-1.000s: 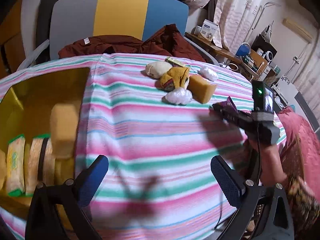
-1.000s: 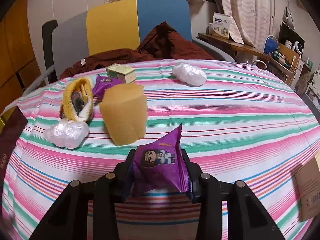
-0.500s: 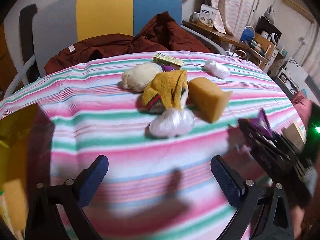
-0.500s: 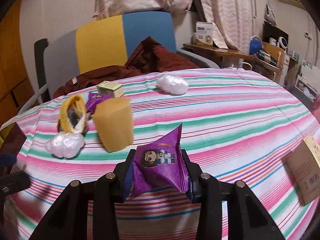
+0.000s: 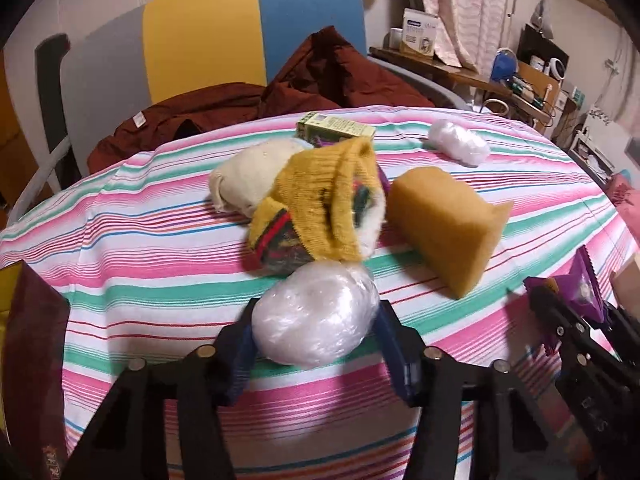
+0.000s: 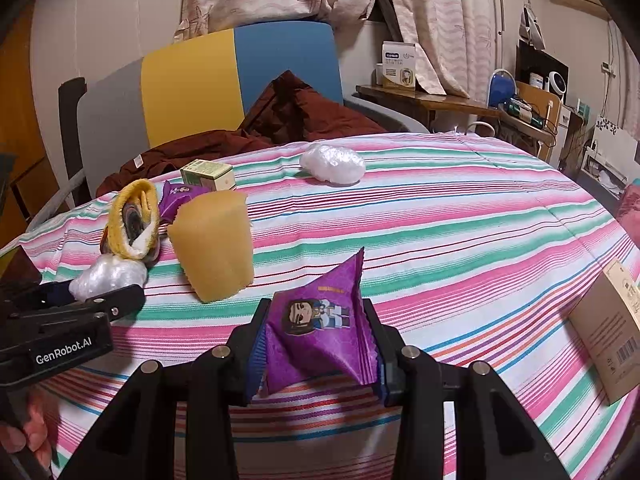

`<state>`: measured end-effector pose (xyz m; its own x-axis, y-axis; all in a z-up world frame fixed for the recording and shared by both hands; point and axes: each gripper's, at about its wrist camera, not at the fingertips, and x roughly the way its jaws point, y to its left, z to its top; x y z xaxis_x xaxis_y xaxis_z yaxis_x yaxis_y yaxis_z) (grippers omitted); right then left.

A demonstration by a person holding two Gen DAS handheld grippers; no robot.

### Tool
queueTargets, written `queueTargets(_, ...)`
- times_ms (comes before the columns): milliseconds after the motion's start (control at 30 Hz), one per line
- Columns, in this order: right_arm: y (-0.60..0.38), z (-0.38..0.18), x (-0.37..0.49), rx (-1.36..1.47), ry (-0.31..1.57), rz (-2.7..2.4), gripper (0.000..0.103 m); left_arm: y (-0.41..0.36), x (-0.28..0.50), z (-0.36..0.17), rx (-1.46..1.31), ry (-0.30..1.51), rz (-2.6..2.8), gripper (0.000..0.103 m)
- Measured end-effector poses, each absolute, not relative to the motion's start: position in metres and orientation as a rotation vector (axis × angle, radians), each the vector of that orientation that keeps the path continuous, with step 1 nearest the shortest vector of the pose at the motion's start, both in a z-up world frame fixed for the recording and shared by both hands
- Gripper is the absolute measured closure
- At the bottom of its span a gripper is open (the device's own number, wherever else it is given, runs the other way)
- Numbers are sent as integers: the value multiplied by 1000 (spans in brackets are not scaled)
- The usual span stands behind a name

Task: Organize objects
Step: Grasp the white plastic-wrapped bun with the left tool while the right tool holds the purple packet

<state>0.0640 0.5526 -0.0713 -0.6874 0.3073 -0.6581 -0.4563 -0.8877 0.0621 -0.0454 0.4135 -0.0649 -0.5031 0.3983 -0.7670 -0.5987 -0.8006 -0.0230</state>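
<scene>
Striped cloth covers the counter (image 5: 160, 240), pink and green bands; a yellow-and-blue chair back (image 5: 252, 36) with a dark red garment (image 5: 320, 80) stands beyond it.

Left gripper (image 5: 316, 340) — its blue pads now sit on either side of the clear plastic bundle (image 5: 316, 320), touching or very nearly so, and the bundle fills the gap. Judged to be closing on it; whether the squeeze is complete cannot be told. Just ahead of that gripper: a mustard sock roll (image 5: 324, 212), a cream sock ball (image 5: 252, 176) behind it to the left, a tan sponge (image 5: 444, 220) to the right, a small green box (image 5: 336, 128) farther off, and a second plastic bundle (image 5: 458, 142) well beyond on the right.

Right gripper (image 6: 316, 344) — clamped on the purple snack packet (image 6: 320, 324), held up off the cloth. A brown cardboard box (image 6: 612, 324) lies to its right.

Change: half a second earlier the left jaws were wide apart and short of the pile, with nothing between them; a second earlier they faced a yellow bin holding sorted items. The packet grip is unchanged. Reading — the left side has come back for its next item, and the bundle is the pick in hand; most of the pile remains unsorted.
</scene>
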Motion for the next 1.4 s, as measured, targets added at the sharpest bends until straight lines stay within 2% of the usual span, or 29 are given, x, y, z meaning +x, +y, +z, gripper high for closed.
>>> queueTargets(267, 550, -69, 65, -918, 288, 2535, 61, 387, -30, -63, -1051, 285, 2323, 62)
queueTargets(1067, 531, -63, 63, -876, 149, 2546, 61, 294, 28, -59, -1050, 145, 2301, 64)
queueTargets(1400, 522, -61, 62, -868, 85, 2557, 61, 253, 49, -18, -959, 19, 2308, 64)
